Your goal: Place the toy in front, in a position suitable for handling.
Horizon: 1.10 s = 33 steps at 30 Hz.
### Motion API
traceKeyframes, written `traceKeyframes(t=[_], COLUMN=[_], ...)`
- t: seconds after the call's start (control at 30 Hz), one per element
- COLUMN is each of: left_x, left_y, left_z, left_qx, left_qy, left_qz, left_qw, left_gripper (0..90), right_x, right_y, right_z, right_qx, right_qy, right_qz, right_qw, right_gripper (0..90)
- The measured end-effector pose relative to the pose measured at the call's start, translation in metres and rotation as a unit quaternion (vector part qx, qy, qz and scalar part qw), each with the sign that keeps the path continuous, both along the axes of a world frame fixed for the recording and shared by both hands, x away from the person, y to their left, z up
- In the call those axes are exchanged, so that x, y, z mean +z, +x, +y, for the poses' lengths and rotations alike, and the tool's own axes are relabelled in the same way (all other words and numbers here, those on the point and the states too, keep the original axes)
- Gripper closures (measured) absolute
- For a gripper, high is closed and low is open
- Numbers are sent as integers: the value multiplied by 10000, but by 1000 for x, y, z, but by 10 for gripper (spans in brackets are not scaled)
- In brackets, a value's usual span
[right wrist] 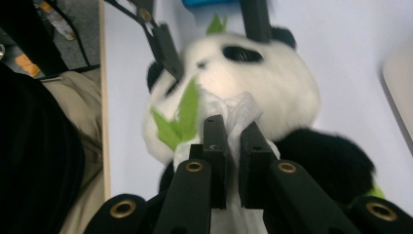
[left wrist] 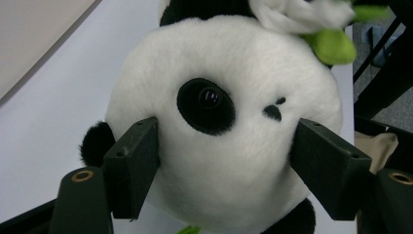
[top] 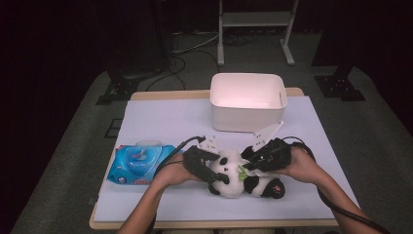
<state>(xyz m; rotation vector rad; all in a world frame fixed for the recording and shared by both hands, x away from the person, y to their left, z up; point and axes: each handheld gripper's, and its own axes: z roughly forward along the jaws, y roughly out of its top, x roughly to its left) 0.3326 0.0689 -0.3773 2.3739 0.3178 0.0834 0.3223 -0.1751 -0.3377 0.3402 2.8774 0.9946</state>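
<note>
Right gripper view shows your right gripper (right wrist: 233, 127) clamped on a white tissue (right wrist: 229, 114) at the panda (right wrist: 272, 92). Left gripper view shows your left gripper (left wrist: 226, 146) squeezing the panda's head. High view adds a blue wipes pack (top: 139, 163) beyond your left gripper; its label is unreadable.

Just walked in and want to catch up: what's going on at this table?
A person is working on a plush panda lying on the white table with a gripper in each hand. The left gripper clamps the panda's head between its jaws. The right gripper is shut on a white wipe pressed against the panda's front, by its green leaves. A blue wipes pack lies to the left, and a white bin stands behind.
</note>
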Motion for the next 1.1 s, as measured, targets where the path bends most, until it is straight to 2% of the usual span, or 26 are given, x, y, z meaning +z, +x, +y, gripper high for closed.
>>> traceKeyframes(t=[0.07,0.23,0.3,0.37,0.5,0.6,0.7,0.8,0.93,1.1], left_x=[1,0,-3,-5,-11,-12,-12,-12,-11,-11], left_y=[-1,0,1,2,3,2,1,-1,-2,-5], left_z=[2,8,10,12,9,5,2,-1,-5,-11], left_qx=[-32,8,17,36,35,45,56,41,-52,-98], left_qy=[30,49,108,127,-51,-62,-75,-68,1,-9], left_qz=[-53,52,63,120,225,195,208,192,118,79], left_qw=[10000,10000,9999,9998,9997,9998,9997,9998,9999,9999], left_gripper=[243,188,175,171,183,186,186,186,193,194], right_x=[-1,-3,-4,-6,-11,-11,-9,-1,10,15], right_y=[1,1,-1,-1,-2,-2,1,2,5,14], right_z=[-8,-19,-22,-26,-36,-42,-50,-55,-48,-21], right_qx=[-92,-188,-220,-278,-383,-471,-562,-636,-578,-356], right_qy=[108,232,221,65,151,109,55,131,151,6], right_qz=[45,82,71,22,89,91,62,-13,-93,-139], right_qw=[9999,9995,9995,9996,9991,9988,9984,9979,9982,9993], right_gripper=[836,838,840,840,840,840,840,840,840,839])
